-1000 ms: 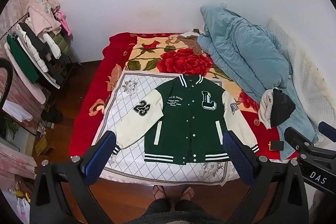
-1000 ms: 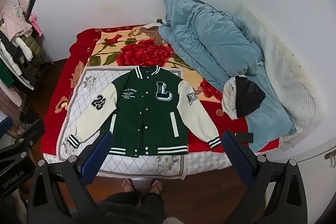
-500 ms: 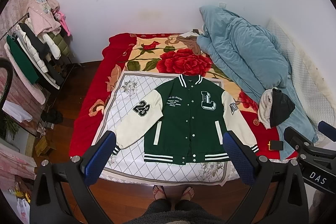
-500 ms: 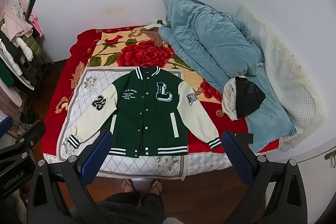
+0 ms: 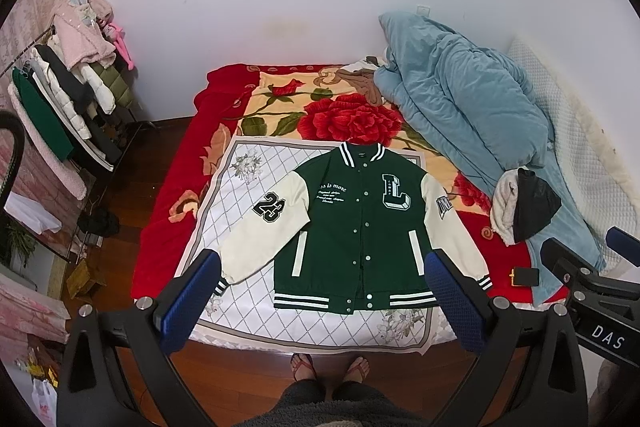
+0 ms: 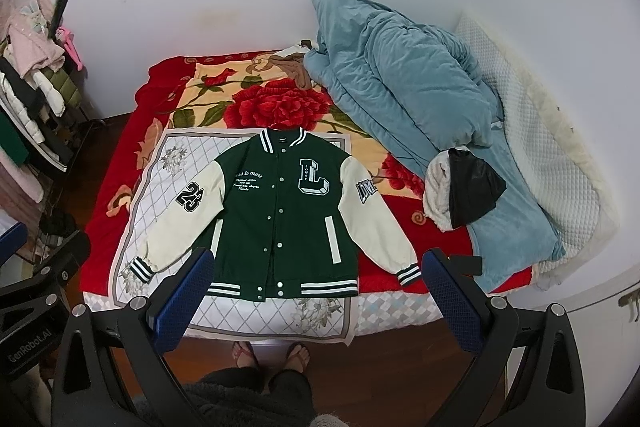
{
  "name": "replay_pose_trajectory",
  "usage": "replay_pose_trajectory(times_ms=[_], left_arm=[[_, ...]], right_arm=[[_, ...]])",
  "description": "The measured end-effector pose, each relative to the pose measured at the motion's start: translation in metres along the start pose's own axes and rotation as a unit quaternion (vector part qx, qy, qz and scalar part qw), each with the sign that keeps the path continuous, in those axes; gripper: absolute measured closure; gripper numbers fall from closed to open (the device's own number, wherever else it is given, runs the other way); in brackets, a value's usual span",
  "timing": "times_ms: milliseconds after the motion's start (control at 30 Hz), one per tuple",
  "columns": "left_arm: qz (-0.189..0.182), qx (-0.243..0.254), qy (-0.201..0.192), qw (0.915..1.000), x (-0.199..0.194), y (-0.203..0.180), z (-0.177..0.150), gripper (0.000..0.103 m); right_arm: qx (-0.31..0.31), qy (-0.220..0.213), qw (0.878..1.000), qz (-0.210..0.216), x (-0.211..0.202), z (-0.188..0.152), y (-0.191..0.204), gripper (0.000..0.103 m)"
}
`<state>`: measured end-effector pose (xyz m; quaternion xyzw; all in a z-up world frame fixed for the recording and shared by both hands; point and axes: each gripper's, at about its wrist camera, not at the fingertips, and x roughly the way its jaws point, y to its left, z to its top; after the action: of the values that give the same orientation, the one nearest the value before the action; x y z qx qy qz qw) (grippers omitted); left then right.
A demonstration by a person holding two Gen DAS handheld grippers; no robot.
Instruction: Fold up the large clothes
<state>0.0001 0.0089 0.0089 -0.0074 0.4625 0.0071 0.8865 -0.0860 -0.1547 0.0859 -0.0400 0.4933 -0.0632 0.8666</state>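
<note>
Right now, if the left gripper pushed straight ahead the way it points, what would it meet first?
Most likely the green varsity jacket with cream sleeves, spread flat on the bed. The left gripper is open and holds nothing, and nothing shows between; depth is uncertain.

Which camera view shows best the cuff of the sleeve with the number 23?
The right wrist view: the striped cuff lies fully visible beside the right gripper. In the left wrist view, a finger of the left gripper mostly hides that cuff.

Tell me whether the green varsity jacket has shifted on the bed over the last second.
No. The jacket lies flat, its collar just below the red rose and its hem on the white quilted cloth, as before.
</note>
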Motion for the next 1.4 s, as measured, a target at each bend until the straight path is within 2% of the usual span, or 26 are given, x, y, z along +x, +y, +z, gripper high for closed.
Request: replay_pose_trajectory(times_ms=[700, 1400], left_arm=[[-0.001, -0.002, -0.001, 1.0, -0.009, 0.004, 0.013, 0.0], [-0.001, 0.0, -0.003, 1.0, -0.006, -0.008, 0.006, 0.0]], right_arm=[[0.0, -0.002, 1.0, 0.001, -0.005, 0.002, -0.001, 0.0], [-0.002, -0.003, 1.0, 0.001, -0.007, 0.004, -0.002, 0.0]])
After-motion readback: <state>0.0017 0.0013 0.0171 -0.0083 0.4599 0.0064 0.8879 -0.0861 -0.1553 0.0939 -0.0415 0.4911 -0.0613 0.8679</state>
